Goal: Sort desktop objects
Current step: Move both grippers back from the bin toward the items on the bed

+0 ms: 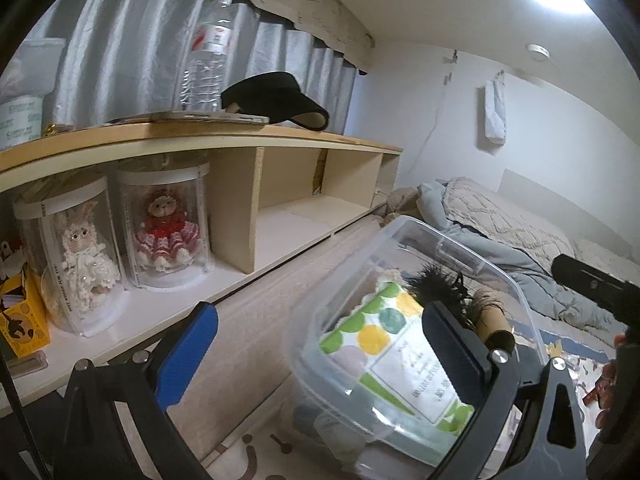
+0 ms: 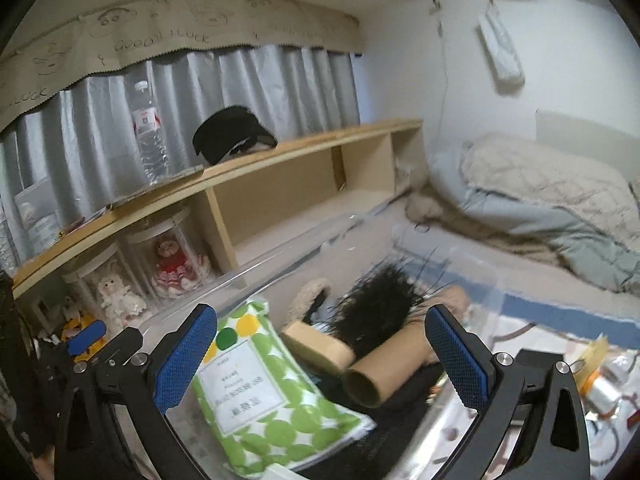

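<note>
Both grippers are spread wide and hold nothing. The left gripper (image 1: 320, 356) straddles the near wall of the clear bin (image 1: 472, 256); contact is hard to judge. The right gripper (image 2: 322, 354) hovers over the bin's contents: dotted packet (image 2: 264, 396), two cardboard tubes (image 2: 384, 372), black feathery thing (image 2: 376, 308), partly buried.

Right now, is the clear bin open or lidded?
Open. In the right wrist view the clear bin has no lid; the green dotted packet and cardboard tubes lie uncovered inside.
</note>
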{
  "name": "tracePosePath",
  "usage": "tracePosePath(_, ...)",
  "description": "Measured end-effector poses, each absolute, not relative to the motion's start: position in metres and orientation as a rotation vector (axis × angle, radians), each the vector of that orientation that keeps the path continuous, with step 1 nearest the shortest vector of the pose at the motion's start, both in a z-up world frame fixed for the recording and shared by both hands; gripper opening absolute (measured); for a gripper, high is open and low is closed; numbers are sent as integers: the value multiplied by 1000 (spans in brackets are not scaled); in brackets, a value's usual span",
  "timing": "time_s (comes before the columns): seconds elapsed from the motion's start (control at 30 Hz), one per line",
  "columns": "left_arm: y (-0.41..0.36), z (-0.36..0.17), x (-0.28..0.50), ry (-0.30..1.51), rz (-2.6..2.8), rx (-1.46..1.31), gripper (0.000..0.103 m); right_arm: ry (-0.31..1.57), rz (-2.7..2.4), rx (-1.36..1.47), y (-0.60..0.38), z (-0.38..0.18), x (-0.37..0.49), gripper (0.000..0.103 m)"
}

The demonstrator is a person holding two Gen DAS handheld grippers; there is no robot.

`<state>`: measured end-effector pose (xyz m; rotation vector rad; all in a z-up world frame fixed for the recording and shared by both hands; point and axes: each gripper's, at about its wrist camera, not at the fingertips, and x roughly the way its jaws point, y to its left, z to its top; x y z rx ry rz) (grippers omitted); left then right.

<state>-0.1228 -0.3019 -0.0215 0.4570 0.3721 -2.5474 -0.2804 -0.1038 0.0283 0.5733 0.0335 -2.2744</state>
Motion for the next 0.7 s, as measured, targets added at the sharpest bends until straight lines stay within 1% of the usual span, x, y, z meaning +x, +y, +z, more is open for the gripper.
tracePosePath(0.27, -278, -20, -140, 339, -2603, 484, 103, 68, -2401, 498, -51, 22, -275, 103)
tracePosePath(0.5, -255, -21, -157, 300, -2667, 508, 103, 33, -2521, 482, 5, 13, -277, 103)
tracePosePath(0.7, -232, -24, -170, 258, -2717, 543, 103, 50, -2612, 468, 48, 8, -275, 103)
